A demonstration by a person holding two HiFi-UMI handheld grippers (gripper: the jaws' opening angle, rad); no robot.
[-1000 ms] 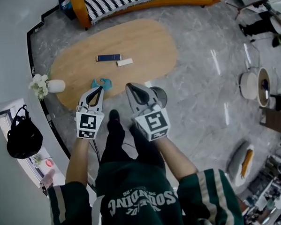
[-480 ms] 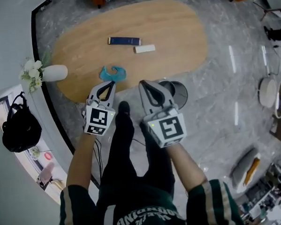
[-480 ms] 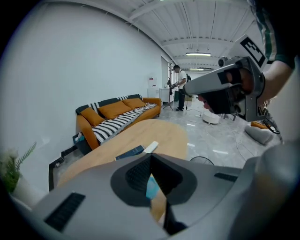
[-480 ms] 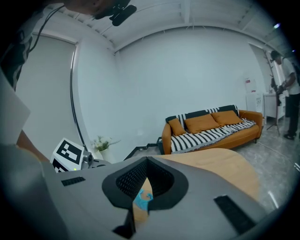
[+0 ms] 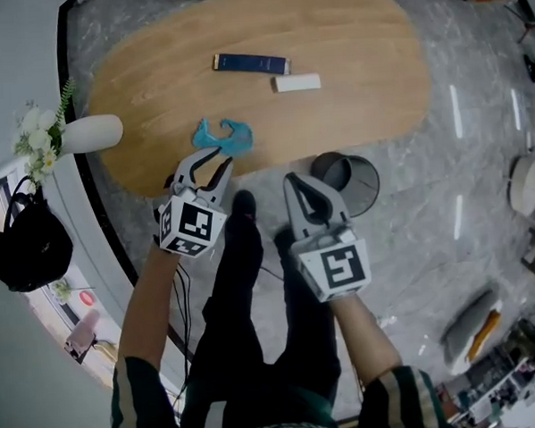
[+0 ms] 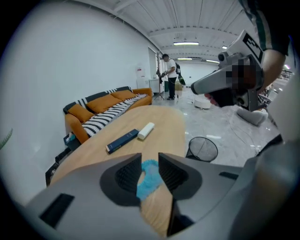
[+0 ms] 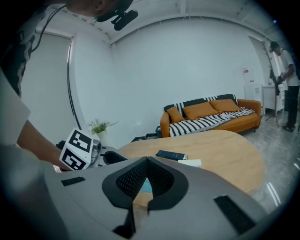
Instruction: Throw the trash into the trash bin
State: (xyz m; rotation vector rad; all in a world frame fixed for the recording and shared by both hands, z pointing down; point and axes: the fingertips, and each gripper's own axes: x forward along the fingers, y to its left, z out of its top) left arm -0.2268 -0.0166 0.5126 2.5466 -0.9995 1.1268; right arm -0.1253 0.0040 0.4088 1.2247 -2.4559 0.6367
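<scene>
**Left gripper opening on its way to the blue trash**

Both grippers have come down toward the near edge of the table (image 5: 356, 34) over the last second; the left gripper (image 5: 213, 160), closed a moment ago, has just been opening its jaws to a narrow gap; the blue trash (image 5: 220, 135) lies on the wood just beyond its tips, framed between them in the left gripper view but not pinched; the right gripper (image 5: 294, 182) is empty, jaws together; the trash bin (image 5: 365, 172) stands on the floor beside the table edge, near the right gripper. Judgement: the approach looks nearly complete; the grasp and the drop into the bin remain.
</scene>
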